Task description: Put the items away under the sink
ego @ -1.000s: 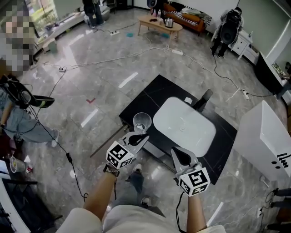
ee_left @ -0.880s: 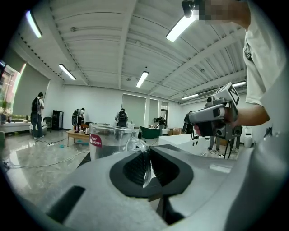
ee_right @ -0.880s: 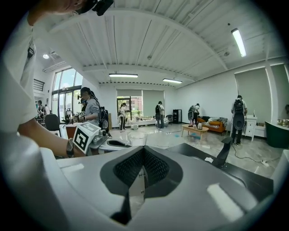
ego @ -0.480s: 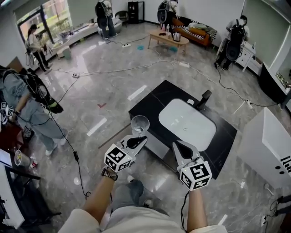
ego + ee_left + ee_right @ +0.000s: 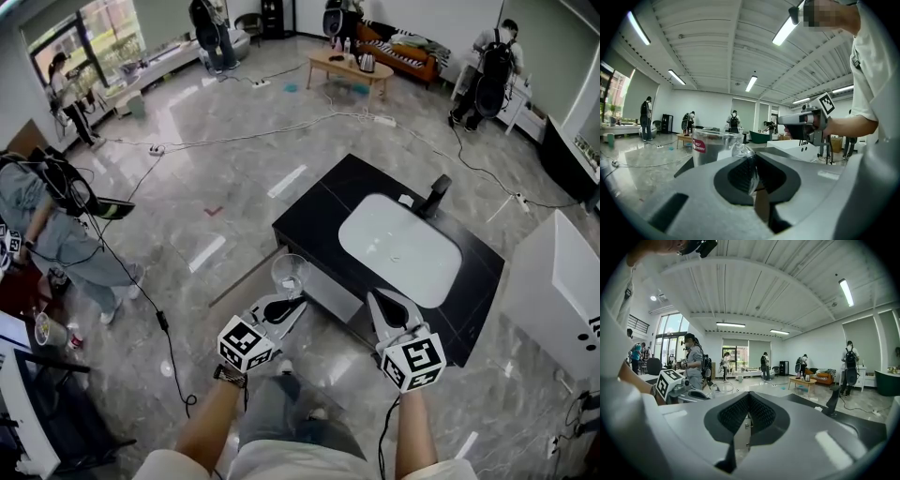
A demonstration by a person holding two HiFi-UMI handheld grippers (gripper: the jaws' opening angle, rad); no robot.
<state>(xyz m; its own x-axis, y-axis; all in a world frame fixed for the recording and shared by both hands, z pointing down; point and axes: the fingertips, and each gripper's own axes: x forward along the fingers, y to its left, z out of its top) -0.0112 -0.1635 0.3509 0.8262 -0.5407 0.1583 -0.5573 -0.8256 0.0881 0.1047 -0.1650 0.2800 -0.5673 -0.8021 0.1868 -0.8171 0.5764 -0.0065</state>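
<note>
A clear plastic cup (image 5: 289, 274) with a small red label stands upright in the air beside the counter's near left corner. My left gripper (image 5: 292, 305) is shut on the cup's (image 5: 708, 147) thin rim (image 5: 749, 174). To its right, my right gripper (image 5: 382, 298) is shut with nothing in it (image 5: 749, 401), held over the front edge of the black counter (image 5: 319, 211). A white sink basin (image 5: 398, 248) with a dark faucet (image 5: 435, 197) is set in that counter. The grey cabinet front (image 5: 323, 298) below the counter lies just ahead of both grippers.
A white cabinet (image 5: 562, 281) stands at the right. Cables run across the glossy grey floor (image 5: 187, 141). A person with a backpack (image 5: 47, 220) stands at the left, others by the far coffee table (image 5: 342, 58). My own legs (image 5: 281, 412) are below the grippers.
Both grippers sit a little lower and nearer my body, and the counter has slid right and away in view. The cup stays in the left gripper; the right stays shut.
</note>
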